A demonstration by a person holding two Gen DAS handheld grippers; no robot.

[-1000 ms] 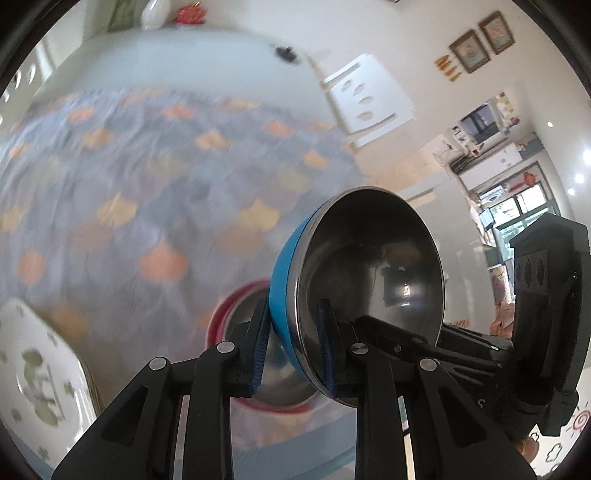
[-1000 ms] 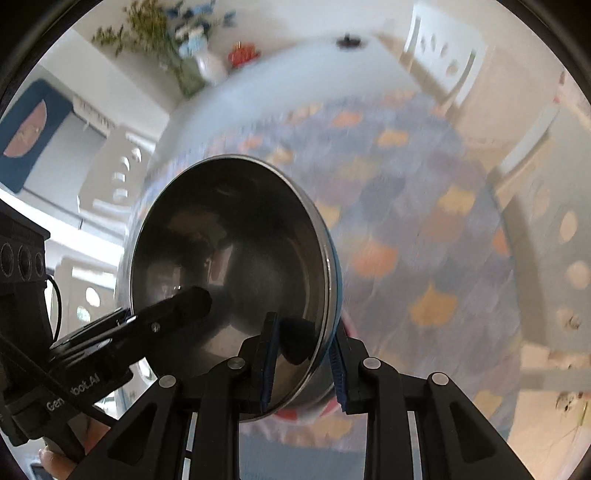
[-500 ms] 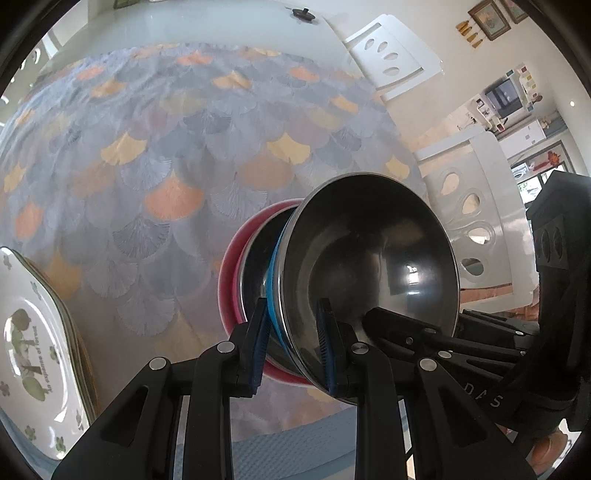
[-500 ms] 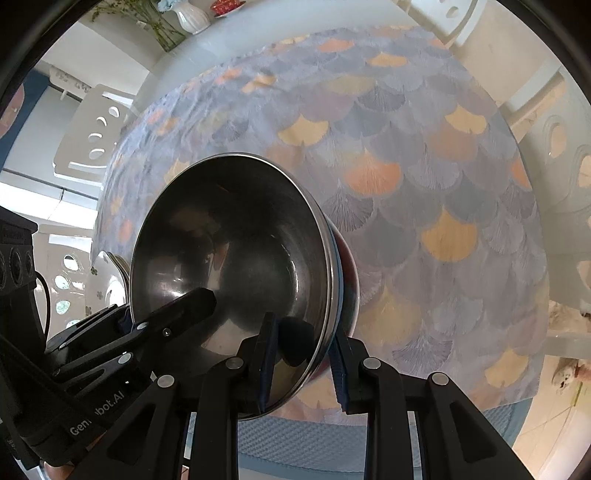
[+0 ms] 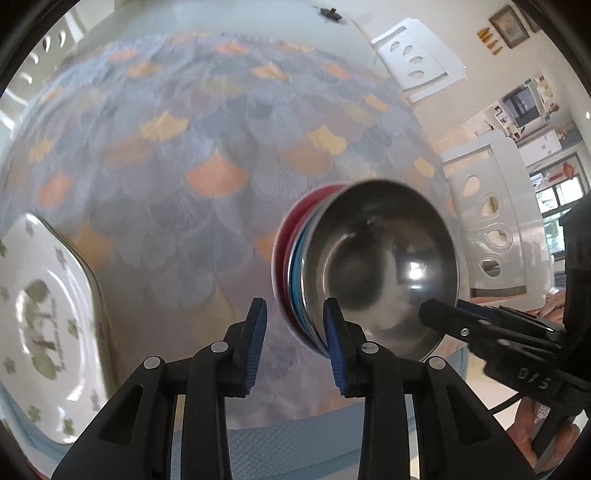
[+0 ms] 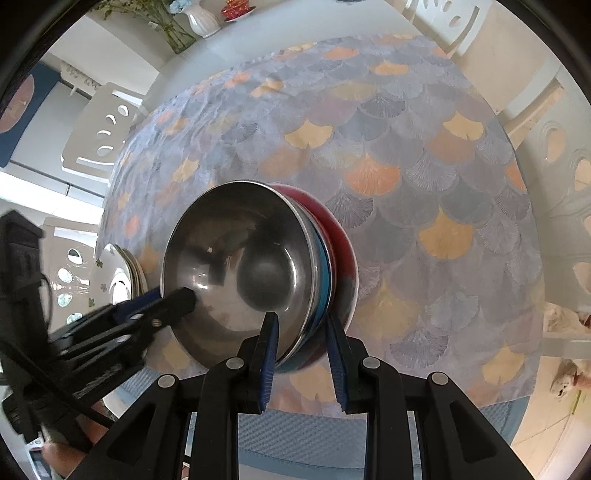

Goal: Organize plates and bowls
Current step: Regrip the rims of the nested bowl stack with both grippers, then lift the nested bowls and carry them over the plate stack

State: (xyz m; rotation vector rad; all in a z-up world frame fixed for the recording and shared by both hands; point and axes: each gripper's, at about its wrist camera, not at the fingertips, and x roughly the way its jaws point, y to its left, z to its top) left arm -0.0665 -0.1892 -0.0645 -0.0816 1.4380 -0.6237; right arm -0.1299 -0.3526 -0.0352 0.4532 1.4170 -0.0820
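A steel bowl with a blue outside sits nested in a red bowl on the scale-patterned tablecloth. My right gripper is shut on the blue bowl's near rim, one pad inside and one outside. My left gripper straddles the opposite rim. Its jaws are opening: the inner pad lies over the steel inside, while the outer pad stands apart from the bowl with cloth showing in the gap.
A white plate with green leaf prints lies near the table's front corner, on others stacked beneath it. White chairs stand around the table. A white vase stands at the far end. A person's hand holds the left gripper.
Both grippers came down with the blue bowl, which now sits in the red bowl instead of hanging tilted above it. The left jaws have widened off the rim.
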